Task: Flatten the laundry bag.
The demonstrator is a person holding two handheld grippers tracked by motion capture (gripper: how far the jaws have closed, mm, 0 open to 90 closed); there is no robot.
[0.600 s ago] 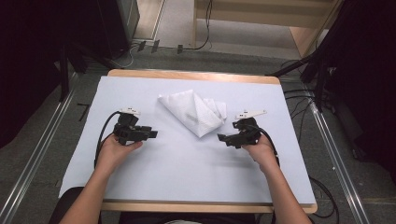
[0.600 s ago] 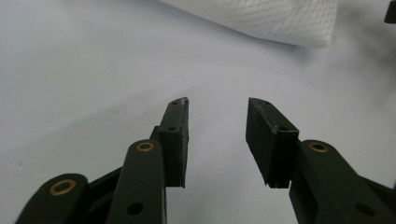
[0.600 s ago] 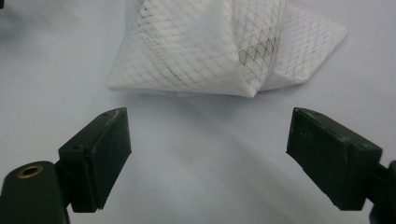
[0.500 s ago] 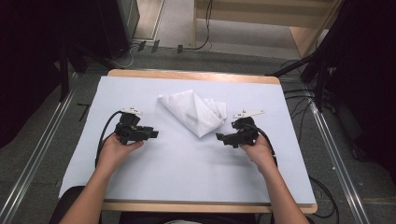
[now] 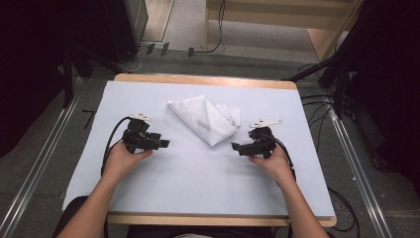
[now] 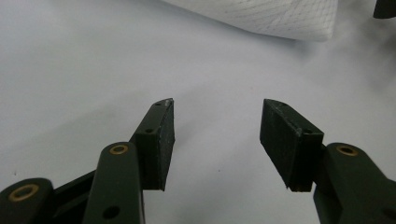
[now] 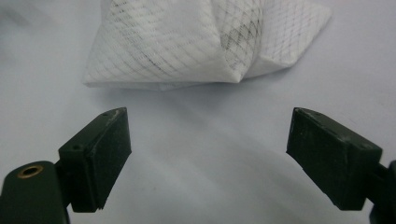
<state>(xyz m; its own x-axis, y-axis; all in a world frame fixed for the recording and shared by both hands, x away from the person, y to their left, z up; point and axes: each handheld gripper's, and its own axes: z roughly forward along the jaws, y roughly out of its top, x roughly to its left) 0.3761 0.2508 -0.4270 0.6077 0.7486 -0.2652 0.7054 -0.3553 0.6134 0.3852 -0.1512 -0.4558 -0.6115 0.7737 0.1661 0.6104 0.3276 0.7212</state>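
A folded white mesh cloth lies on the white-covered table, a little behind its middle. My left gripper rests low to the cloth's left and points right; in the left gripper view its jaws stand open over bare table, with the cloth's edge farther ahead. My right gripper sits to the cloth's right and points left. In the right gripper view it is open with nothing between its pads, and the cloth lies just beyond them.
The table's wooden edge shows along the far side. Metal rails run along the floor on both sides, and cables lie off the right edge. Bare white surface stretches in front of the cloth between both hands.
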